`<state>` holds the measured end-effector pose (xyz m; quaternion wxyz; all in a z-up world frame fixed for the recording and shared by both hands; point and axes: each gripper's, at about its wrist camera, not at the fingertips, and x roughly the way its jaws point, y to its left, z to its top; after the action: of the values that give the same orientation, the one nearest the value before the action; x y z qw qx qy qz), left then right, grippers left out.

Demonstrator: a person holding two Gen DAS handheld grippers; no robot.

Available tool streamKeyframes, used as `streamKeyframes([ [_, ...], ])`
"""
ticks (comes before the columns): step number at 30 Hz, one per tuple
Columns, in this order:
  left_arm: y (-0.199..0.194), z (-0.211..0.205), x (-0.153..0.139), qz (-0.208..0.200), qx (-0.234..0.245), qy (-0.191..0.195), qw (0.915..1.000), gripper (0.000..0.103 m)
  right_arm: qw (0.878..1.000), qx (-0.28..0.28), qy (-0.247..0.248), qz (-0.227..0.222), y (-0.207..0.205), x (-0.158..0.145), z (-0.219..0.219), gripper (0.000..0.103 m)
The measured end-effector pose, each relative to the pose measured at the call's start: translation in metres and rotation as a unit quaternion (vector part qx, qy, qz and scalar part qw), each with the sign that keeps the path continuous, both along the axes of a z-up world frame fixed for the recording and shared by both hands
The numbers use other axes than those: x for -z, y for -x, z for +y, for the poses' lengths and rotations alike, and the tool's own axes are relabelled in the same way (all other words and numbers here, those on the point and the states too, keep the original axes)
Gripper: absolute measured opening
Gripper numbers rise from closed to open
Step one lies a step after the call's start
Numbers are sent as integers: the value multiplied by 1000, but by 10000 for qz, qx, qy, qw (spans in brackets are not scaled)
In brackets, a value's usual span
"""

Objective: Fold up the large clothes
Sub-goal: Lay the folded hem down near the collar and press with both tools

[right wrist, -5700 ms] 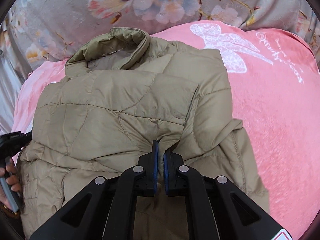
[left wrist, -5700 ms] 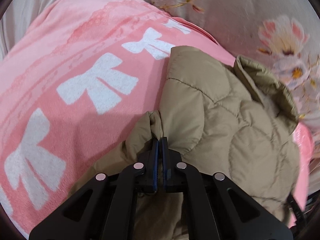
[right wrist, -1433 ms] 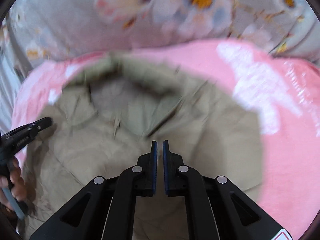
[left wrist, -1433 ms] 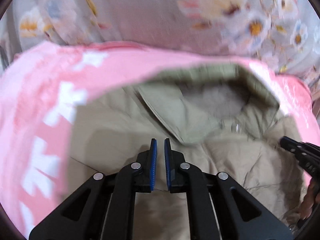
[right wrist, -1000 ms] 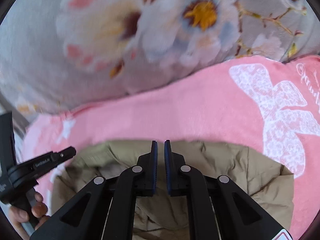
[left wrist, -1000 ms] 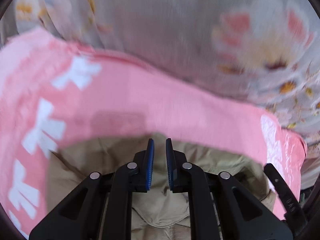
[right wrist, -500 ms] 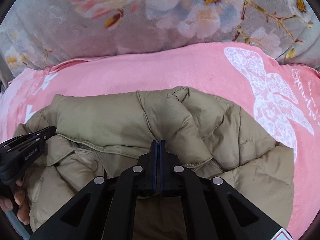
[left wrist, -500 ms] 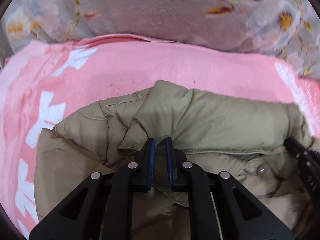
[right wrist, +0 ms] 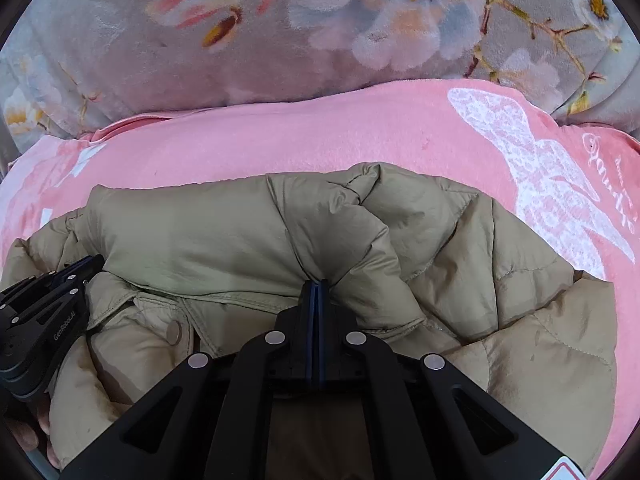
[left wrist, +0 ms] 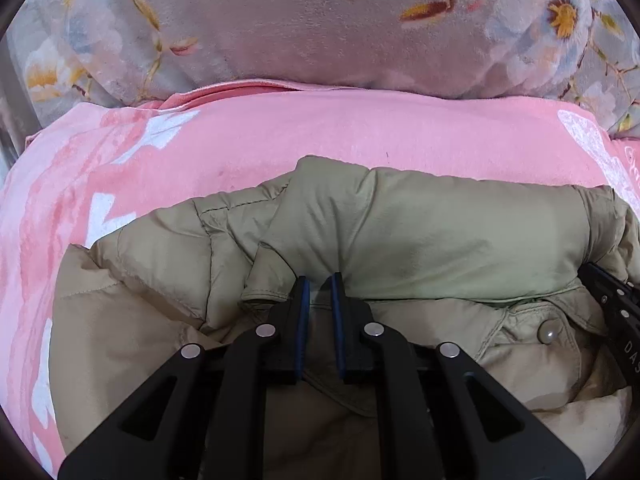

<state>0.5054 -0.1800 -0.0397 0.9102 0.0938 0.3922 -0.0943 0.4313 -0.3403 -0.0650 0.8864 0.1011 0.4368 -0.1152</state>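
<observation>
**Puffy jacket bunched on the pink blanket, one gripper clamped, one parted**

The khaki quilted puffer jacket [left wrist: 420,232] lies in a folded heap on the pink plush blanket with white bow prints [left wrist: 280,128], with the grey floral fleece blanket [left wrist: 300,20] banked up behind it. A thick padded roll of the jacket runs across the far edge of the heap; below it a placket with a round snap button [left wrist: 546,334] shows.

The left gripper [left wrist: 319,292] has its blue-padded fingers slightly apart, straddling the lower hem of the padded roll; fabric sits in the gap, but the pads do not look pressed onto it. The right gripper [right wrist: 316,292] has its fingers closed together on a pinch of the same roll's edge, and the cloth puckers into the tips.

In handling, the jacket is likely light for its bulk, soft and springy: the filling should push back and let folds reopen once released. The smooth shell looks slippery, so a thin pinch of a single layer may slide out. Better holds seem to be the stitched hem, the seam lines or the placket, where the cloth is flatter and denser. Pressing the heap down after a fold would probably help it stay.
</observation>
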Motion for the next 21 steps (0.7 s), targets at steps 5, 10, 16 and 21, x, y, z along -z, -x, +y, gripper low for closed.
streamKeyframes([
  [5,1,-3,0,-53,-16,-96,9999,10,10000,3,15,2,0,0,0,0],
  [10,2,-4,0,-70,-22,-134,9999,10,10000,6,3,-3,-1,1,-1,0],
  [16,2,-5,0,-90,-24,-174,9998,10,10000,4,13,0,-1,1,-1,0],
  [21,2,-5,0,-111,-26,-204,9997,10,10000,1,25,2,-2,1,-1,0],
])
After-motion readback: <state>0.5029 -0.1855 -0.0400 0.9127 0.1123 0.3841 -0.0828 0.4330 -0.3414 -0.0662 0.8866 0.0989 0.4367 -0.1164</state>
